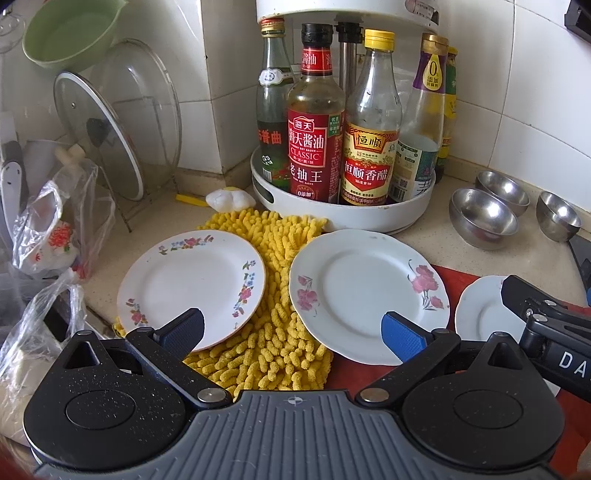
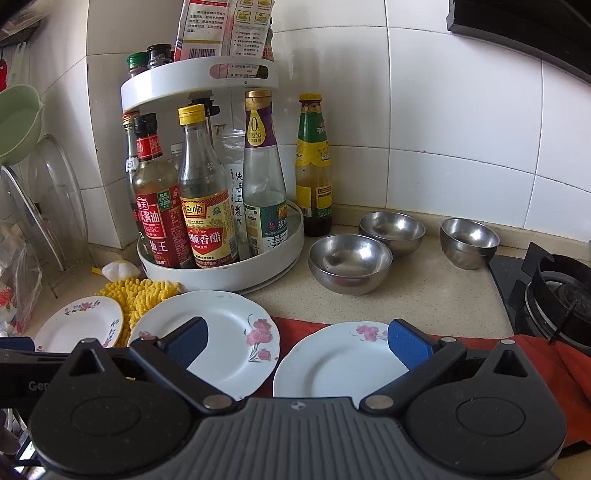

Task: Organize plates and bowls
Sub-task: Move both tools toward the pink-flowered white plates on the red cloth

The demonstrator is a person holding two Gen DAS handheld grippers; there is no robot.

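Observation:
Three white floral plates lie in a row on the counter. The left plate (image 1: pixel 192 284) (image 2: pixel 79 325) rests partly on a yellow mop cloth (image 1: pixel 273 295). The middle plate (image 1: pixel 365 291) (image 2: pixel 221 339) overlaps the cloth's right side. The small right plate (image 1: pixel 484 314) (image 2: pixel 340 365) sits on a red cloth (image 2: pixel 546 365). Three steel bowls (image 2: pixel 349 262) (image 2: pixel 391 230) (image 2: pixel 467 240) stand apart behind them. My left gripper (image 1: pixel 295 332) is open above the gap between the left and middle plates. My right gripper (image 2: pixel 295 343) is open over the small plate, empty.
A white two-tier turntable (image 2: pixel 221 273) of sauce bottles stands behind the plates. Glass lids on a wire rack (image 1: pixel 114 122) and a green bowl (image 1: pixel 70 33) are at the left, with plastic bags (image 1: pixel 55 229). A gas burner (image 2: pixel 561 295) is at the right.

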